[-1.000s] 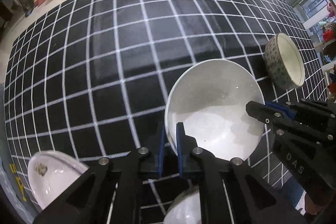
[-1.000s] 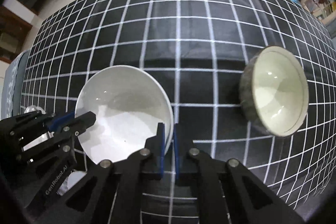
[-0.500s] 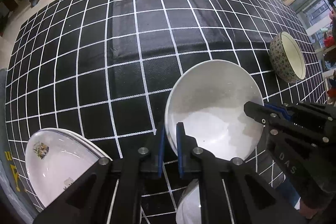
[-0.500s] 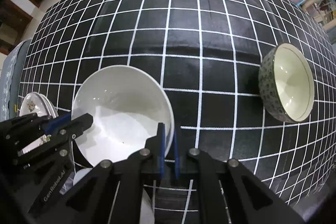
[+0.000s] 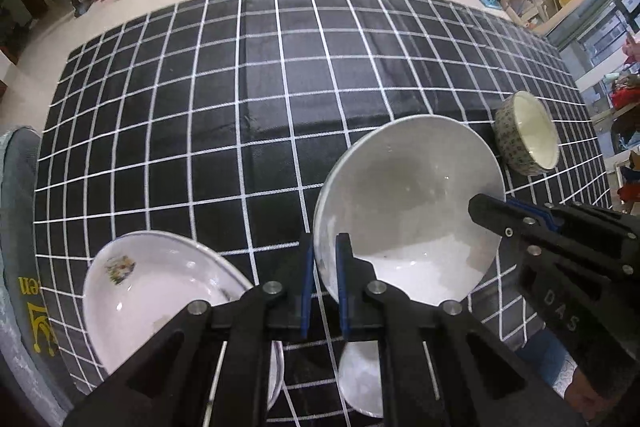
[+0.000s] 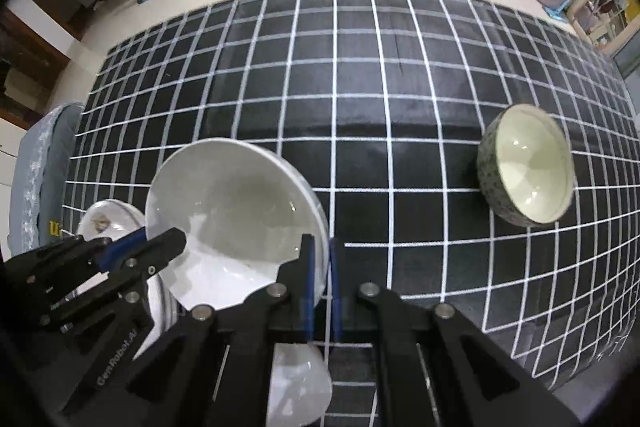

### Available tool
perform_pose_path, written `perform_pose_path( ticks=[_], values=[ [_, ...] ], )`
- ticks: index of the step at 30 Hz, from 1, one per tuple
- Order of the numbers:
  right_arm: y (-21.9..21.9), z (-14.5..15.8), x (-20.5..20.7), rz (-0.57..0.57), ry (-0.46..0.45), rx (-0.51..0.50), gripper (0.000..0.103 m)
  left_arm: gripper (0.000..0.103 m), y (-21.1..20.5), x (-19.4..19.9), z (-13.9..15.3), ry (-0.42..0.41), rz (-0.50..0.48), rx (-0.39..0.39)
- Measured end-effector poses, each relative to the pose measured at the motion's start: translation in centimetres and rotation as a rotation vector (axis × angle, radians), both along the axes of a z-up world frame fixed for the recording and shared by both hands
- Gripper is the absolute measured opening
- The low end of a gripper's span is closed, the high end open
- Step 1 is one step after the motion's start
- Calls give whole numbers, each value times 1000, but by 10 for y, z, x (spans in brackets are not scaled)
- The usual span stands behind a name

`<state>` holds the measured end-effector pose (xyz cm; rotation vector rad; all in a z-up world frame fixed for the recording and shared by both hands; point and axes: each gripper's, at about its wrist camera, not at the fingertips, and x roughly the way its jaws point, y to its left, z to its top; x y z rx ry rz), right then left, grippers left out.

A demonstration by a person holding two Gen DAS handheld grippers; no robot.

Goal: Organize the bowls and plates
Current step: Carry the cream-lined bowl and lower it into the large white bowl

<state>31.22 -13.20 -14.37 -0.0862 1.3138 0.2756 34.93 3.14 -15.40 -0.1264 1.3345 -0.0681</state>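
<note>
White ceramic large bowl (image 5: pixel 408 203) hangs above the checked cloth (image 5: pixel 240 107), pinched at opposite rims by left gripper (image 5: pixel 322 279) and right gripper (image 6: pixel 320 287), unstacked; patterned bowl (image 6: pixel 526 169) waits far right, plates (image 5: pixel 160 299) near left.

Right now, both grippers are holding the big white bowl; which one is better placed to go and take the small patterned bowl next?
Probably the right gripper. The small patterned bowl stands on its side of the black grid tablecloth. The left gripper grips the big white bowl nearer the decorated white plate.
</note>
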Motion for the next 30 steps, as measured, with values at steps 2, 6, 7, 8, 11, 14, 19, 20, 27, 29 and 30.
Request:
perform_pose_path(
  ticks=[2, 6, 7, 8, 11, 14, 19, 20, 27, 29, 30],
  values=[
    [-5, 11, -1, 7, -20, -8, 10, 9, -1, -8, 12, -16, 3, -4],
    [-10, 33, -25, 14, -50, -27, 10, 9, -6, -27, 30, -47, 2, 0],
    [-2, 33, -26, 13, -53, -31, 10, 9, -9, -34, 34, -52, -1, 2],
    [-2, 35, -34, 7, -54, -29, 10, 9, -12, -40, 36, -57, -7, 7],
    [-1, 36, -56, -3, -41, -14, 10, 9, -17, -53, 37, -56, -12, 20],
    [-28, 23, -48, -2, -26, -11, 10, 9, -20, -62, 38, -45, -6, 12],
    [-34, 7, -58, -4, 8, -20, 10, 9, -21, -85, 28, -27, -9, 11],
    [-35, 4, -61, -2, 14, -27, 10, 9, -22, -90, 26, -19, -9, 12],
    [-36, -12, -63, -2, 42, -52, 10, 9, -30, -103, 7, 21, -15, 12],
    [-37, -17, -63, -5, 52, -58, 10, 9, -31, -104, 3, 30, -15, 10],
    [-37, -20, -63, -6, 58, -61, 10, 9, -31, -105, 2, 34, -17, 11]
  ],
)
